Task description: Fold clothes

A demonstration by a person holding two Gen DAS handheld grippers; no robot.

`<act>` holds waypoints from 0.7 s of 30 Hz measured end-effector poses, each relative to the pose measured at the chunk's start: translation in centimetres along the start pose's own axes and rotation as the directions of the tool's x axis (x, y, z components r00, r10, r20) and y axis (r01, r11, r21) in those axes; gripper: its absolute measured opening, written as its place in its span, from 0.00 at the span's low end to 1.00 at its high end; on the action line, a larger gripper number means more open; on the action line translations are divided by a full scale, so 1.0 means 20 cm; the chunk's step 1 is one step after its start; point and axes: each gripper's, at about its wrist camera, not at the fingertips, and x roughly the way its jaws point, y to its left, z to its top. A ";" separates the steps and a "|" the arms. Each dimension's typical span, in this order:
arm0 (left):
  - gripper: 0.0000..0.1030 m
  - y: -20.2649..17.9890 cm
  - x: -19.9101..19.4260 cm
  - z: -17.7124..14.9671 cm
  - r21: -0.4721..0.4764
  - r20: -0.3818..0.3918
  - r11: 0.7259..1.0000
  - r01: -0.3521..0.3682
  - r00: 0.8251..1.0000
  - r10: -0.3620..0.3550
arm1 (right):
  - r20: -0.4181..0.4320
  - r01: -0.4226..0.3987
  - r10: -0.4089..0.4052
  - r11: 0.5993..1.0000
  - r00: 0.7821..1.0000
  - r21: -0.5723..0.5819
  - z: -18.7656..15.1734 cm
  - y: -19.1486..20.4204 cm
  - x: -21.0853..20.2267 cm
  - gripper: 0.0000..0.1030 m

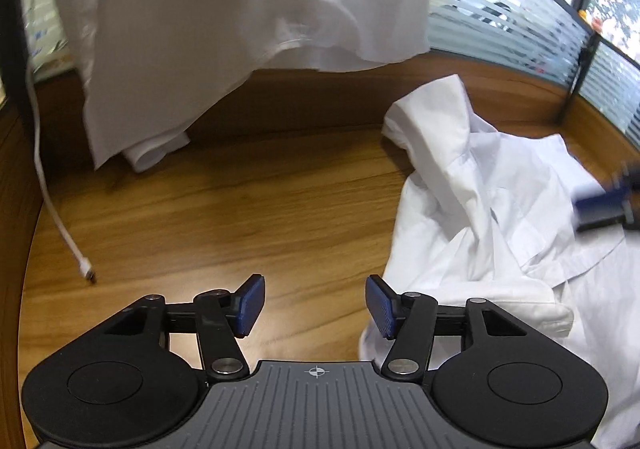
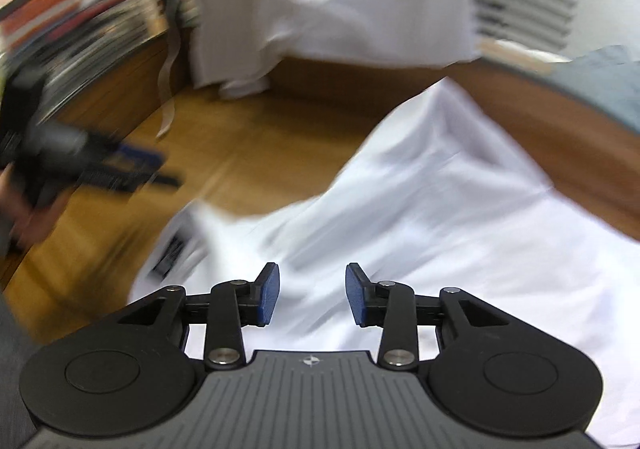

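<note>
White cotton shirt, crumpled and partly bunched, lies on your wooden tabletop, toward the right side of the left wrist view, with one fold standing up in a peak at its far end. Your left gripper hovers over bare wood just beside the shirt's near edge; its blue-padded jaws are spread apart with nothing between them, and the right-hand pad sits over the hem of the cloth without pinching it. Your right gripper hangs above the middle of the same shirt; its jaws are also parted, only white fabric showing below the gap, and no cloth is caught in them. That view is smeared, so fine creases cannot be made out, though a dark printed label shows near the shirt's left edge.

A second white garment hangs down at the back of the desk, its lower end touching the wood. A white cable with a plug end trails across the tabletop on the left, well apart from the shirt. Striped frosted glass panels run behind the desk. In the right wrist view your left gripper appears as a dark blur at the left, held in your hand.
</note>
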 end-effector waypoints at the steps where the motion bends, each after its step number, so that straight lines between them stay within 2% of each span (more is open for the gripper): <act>1: 0.57 -0.02 0.02 0.01 0.011 0.002 1.000 0.005 1.000 -0.005 | 0.019 0.016 -0.016 1.000 1.000 0.021 0.05 -0.04 0.00 0.41; 3: 0.57 -0.06 0.05 0.04 0.033 0.008 0.999 0.015 1.000 -0.015 | 0.050 0.033 -0.037 0.996 0.998 0.083 0.15 -0.13 0.03 0.46; 6: 0.57 -0.10 0.10 0.10 0.071 0.019 0.997 0.029 0.999 -0.031 | 0.084 0.045 -0.061 0.983 0.995 0.176 0.28 -0.26 0.10 0.49; 10: 0.57 -0.18 0.20 0.18 0.151 0.011 0.988 0.015 1.000 -0.017 | 0.078 0.051 -0.075 0.960 0.994 0.274 0.43 -0.39 0.27 0.55; 11: 0.57 -0.20 0.23 0.19 0.176 0.006 0.984 0.013 1.000 -0.014 | 0.070 0.044 -0.068 0.953 0.995 0.299 0.46 -0.42 0.32 0.60; 16: 0.57 -0.28 0.34 0.24 0.260 -0.030 0.965 0.042 0.999 -0.036 | 0.061 0.012 -0.040 0.915 0.997 0.403 0.53 -0.53 0.50 0.59; 17: 0.57 -0.30 0.35 0.25 0.275 -0.035 0.960 0.053 0.998 -0.045 | 0.062 0.008 -0.038 0.907 0.997 0.421 0.54 -0.55 0.53 0.51; 18: 0.57 -0.32 0.36 0.25 0.286 -0.038 0.956 0.060 0.998 -0.052 | 0.068 0.002 -0.035 0.899 0.997 0.438 0.54 -0.56 0.55 0.31; 20: 0.57 -0.35 0.38 0.27 0.308 -0.043 0.948 0.076 0.997 -0.066 | 0.091 -0.019 -0.028 0.883 0.995 0.469 0.53 -0.59 0.55 0.01; 21: 0.56 -0.36 0.39 0.27 0.319 -0.045 0.944 0.084 0.996 -0.074 | 0.110 -0.032 -0.025 0.873 0.994 0.487 0.51 -0.60 0.52 0.02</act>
